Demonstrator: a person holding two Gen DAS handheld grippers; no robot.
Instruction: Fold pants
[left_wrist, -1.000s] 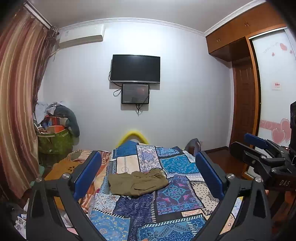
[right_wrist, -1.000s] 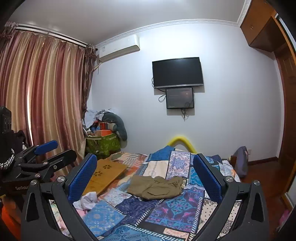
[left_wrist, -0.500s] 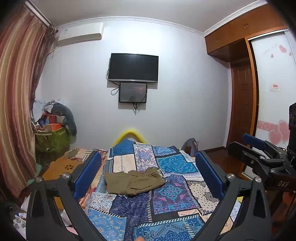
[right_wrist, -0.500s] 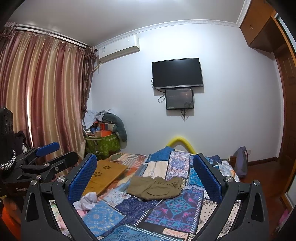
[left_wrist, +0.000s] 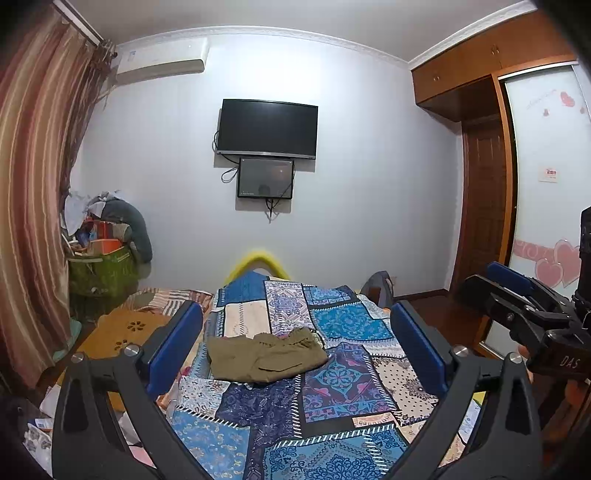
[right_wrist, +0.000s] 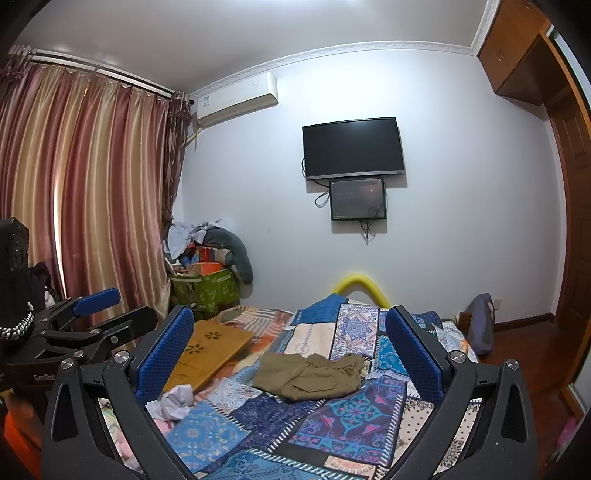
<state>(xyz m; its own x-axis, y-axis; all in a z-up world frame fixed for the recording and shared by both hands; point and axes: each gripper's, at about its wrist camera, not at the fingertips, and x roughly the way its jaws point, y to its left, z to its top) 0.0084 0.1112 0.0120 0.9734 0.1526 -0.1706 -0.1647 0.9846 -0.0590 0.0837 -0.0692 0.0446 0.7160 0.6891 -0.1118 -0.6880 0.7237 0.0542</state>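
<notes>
Pants (left_wrist: 265, 355) matt olive cloth (creased); quilt (left_wrist: 343, 376) printed patchwork cloth; tray (right_wrist: 209, 350) smooth wood

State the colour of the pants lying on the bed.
Olive-khaki green pants, plain with no pattern; clearest in the right wrist view.

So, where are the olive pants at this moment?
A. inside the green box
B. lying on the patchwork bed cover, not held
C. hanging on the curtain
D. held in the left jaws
B: the olive pants lie crumpled on the patchwork bed cover, and both open grippers are clear of them.
</notes>
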